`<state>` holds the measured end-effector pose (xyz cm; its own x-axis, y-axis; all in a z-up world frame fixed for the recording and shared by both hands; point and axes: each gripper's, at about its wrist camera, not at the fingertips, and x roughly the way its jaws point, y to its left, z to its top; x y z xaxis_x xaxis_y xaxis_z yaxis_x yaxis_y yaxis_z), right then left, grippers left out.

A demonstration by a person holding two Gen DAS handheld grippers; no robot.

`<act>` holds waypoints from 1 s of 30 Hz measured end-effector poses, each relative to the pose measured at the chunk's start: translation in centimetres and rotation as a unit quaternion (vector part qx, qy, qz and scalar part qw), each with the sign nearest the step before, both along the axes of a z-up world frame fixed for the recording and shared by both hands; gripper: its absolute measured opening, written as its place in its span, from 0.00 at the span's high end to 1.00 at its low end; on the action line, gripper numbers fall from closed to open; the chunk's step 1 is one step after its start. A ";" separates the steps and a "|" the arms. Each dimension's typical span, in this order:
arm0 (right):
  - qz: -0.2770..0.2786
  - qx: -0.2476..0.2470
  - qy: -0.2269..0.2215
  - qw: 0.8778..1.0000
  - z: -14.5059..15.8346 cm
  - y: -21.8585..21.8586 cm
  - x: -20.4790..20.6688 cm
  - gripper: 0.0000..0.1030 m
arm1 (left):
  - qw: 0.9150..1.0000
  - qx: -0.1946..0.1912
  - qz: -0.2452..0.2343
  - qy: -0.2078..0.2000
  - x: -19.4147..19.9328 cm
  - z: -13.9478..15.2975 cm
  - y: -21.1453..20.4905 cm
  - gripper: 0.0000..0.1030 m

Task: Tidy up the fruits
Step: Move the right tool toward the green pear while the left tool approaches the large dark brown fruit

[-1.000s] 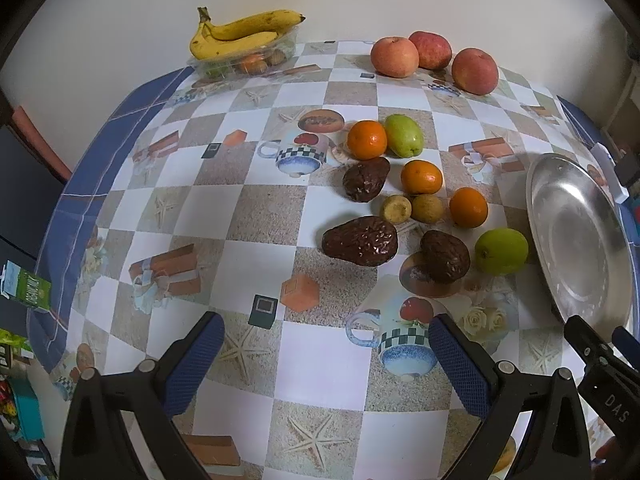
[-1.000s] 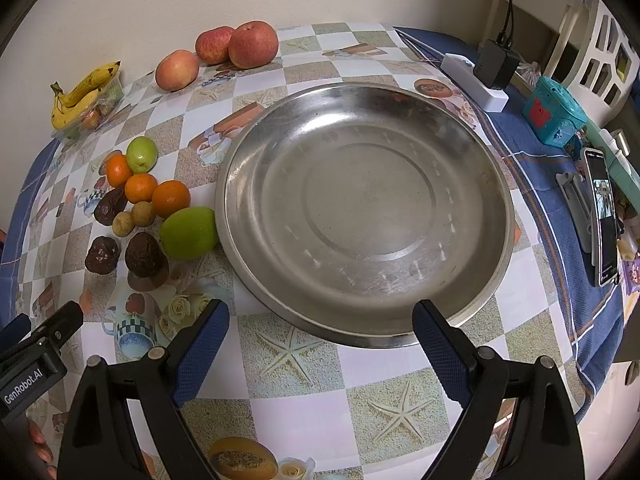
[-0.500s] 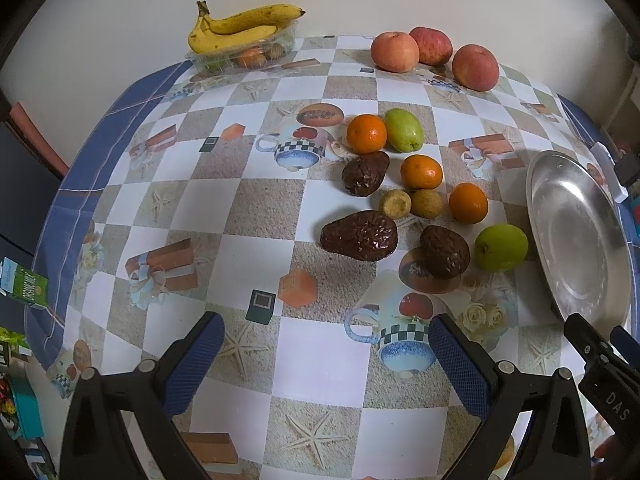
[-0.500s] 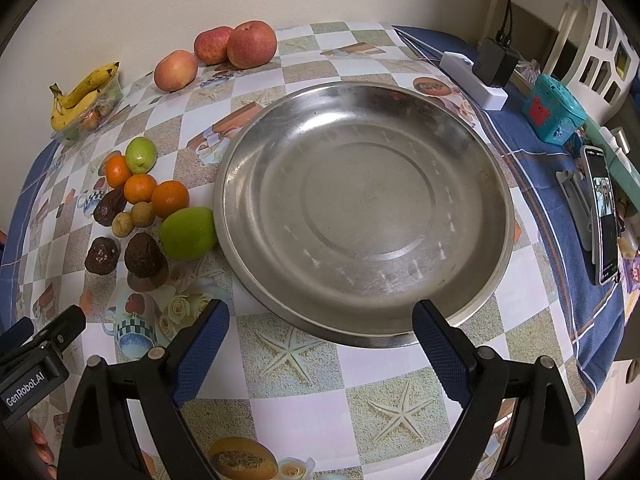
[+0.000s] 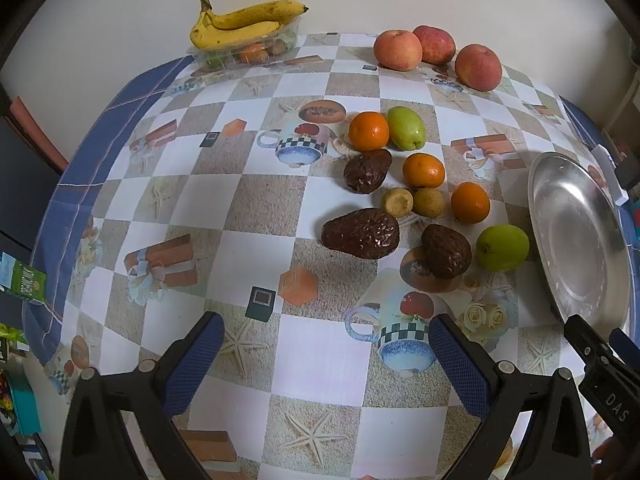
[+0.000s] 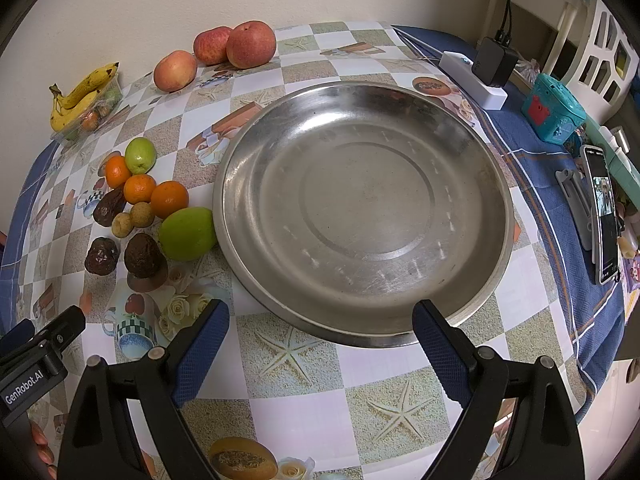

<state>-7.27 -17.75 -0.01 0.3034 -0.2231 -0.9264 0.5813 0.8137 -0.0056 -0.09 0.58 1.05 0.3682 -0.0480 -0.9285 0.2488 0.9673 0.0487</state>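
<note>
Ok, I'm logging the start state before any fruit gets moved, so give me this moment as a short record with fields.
plate: large metal plate, nothing in it
fruit beside plate: three oranges, two green fruits, three dark avocados, two small brown fruits
far edge: three apples; bananas on a clear tray
left gripper: open, holding nothing, near table edge
right gripper: open, holding nothing, at plate's near rim
</note>
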 end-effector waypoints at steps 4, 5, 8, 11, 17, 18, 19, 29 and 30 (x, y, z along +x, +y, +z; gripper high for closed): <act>0.001 0.001 0.000 1.000 0.0 0.0 0.0 0.10 | 1.000 -0.006 0.003 0.005 0.1 0.0 0.0 0.00; 0.001 0.001 -0.001 1.000 0.0 0.0 0.0 0.10 | 1.000 -0.010 0.004 0.006 0.1 0.0 0.0 0.00; 0.003 0.004 -0.004 1.000 0.0 0.1 0.1 0.10 | 1.000 -0.022 0.009 0.008 0.3 0.1 0.2 0.00; 0.003 0.011 -0.017 1.000 0.5 0.0 0.1 0.10 | 0.999 -0.036 0.013 0.006 0.6 0.4 0.1 0.00; -0.011 0.019 -0.053 0.998 2.7 -0.3 1.3 0.10 | 0.998 -0.062 0.018 0.000 2.0 1.3 -0.6 0.00; -0.012 0.021 -0.059 0.998 3.0 -0.4 1.7 0.10 | 0.998 -0.065 0.025 0.000 2.5 1.3 -0.6 0.00; -0.012 0.022 -0.065 0.998 3.5 -0.4 2.2 0.10 | 0.997 -0.067 0.032 0.001 3.0 1.3 -0.5 0.00; -0.016 0.044 -0.093 0.994 5.1 -0.1 7.5 0.11 | 0.990 -0.086 0.108 0.003 7.6 0.5 1.5 0.00; -0.015 0.048 -0.092 0.994 4.9 0.0 8.1 0.12 | 0.989 -0.093 0.113 -0.004 8.1 0.5 1.7 0.00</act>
